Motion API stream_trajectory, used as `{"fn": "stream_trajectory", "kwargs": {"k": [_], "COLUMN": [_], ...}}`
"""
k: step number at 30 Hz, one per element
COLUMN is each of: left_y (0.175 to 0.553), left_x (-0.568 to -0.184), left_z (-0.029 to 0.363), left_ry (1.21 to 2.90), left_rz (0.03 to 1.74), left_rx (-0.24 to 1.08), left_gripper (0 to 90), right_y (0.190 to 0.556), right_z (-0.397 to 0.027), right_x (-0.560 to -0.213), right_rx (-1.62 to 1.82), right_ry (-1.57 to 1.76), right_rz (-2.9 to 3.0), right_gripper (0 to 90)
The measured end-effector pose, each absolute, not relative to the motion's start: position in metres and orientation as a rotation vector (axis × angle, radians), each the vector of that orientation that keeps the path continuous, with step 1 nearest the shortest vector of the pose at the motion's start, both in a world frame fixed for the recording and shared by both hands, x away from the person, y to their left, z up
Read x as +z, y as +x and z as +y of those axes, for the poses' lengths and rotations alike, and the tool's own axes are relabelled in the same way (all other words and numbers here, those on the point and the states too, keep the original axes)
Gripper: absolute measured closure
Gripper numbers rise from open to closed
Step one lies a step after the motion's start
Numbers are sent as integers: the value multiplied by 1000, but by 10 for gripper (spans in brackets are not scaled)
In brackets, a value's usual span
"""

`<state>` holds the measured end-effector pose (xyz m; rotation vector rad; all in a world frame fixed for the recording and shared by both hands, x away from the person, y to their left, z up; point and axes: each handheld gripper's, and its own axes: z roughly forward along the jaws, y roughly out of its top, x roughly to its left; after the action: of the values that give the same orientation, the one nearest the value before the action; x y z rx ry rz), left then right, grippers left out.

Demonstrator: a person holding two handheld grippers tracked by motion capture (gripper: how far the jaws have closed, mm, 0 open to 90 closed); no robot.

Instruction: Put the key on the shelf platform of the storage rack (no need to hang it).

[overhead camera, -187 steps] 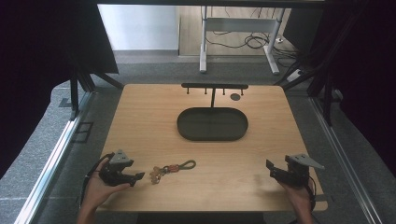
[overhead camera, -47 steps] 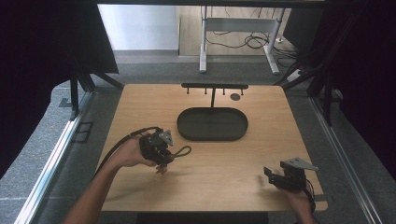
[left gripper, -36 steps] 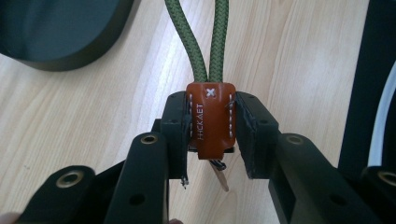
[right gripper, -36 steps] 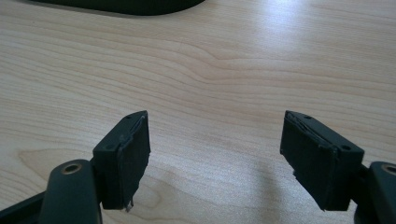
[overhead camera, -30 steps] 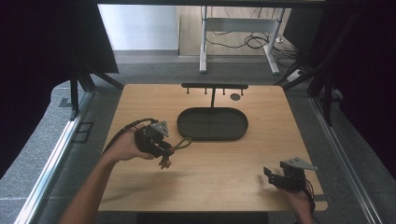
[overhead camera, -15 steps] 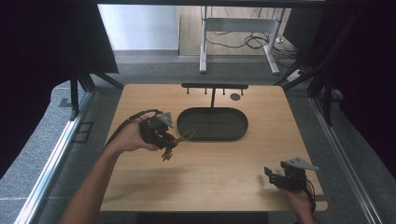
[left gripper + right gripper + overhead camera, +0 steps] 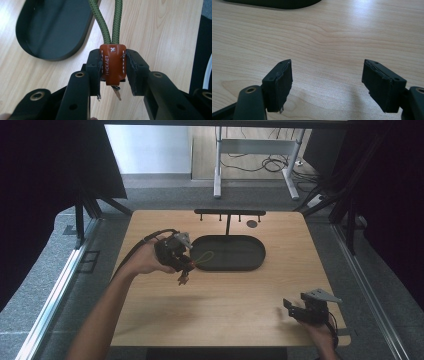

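The left gripper [image 7: 184, 266] is seen raised over the counter [image 7: 230, 305], just at the near-left end of the black oval tray [image 7: 252, 261]. Its jaws are clamped on the brown leather tab [image 7: 113, 63] of a keychain, the pads pressed flat against both sides of the tab, so the piece is gripped at its stiffest part. The green cord loop [image 7: 110, 22] is left free and is pointed out ahead toward the tray, while a small metal piece [image 7: 117, 92] is seen hanging below the tab. Held this way, the loop is probably being led toward the tray, or toward the black peg rack [image 7: 229, 213] standing behind it; which of the two is meant cannot be told.

The right gripper [image 7: 296, 306] is parked low at the near-right corner of the counter, well apart from the action. Its jaws are spread wide, nothing is held between them, and bare wood is seen in the gap.
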<state>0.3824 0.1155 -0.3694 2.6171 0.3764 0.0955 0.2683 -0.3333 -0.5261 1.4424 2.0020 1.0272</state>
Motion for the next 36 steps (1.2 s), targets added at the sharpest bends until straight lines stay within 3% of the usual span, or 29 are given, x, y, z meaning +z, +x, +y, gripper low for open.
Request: {"fn": "stream_trajectory", "kwargs": {"k": [36], "left_y": [411], "left_x": [-345], "left_z": [87], "left_ry": [2624], "left_rz": [397], "left_rx": [125], "left_gripper": [668], "right_y": [269], "right_z": [-334], "right_x": [-526], "right_rx": [1029], "right_ry": [1445], "right_rz": [2003], "right_gripper": [249]}}
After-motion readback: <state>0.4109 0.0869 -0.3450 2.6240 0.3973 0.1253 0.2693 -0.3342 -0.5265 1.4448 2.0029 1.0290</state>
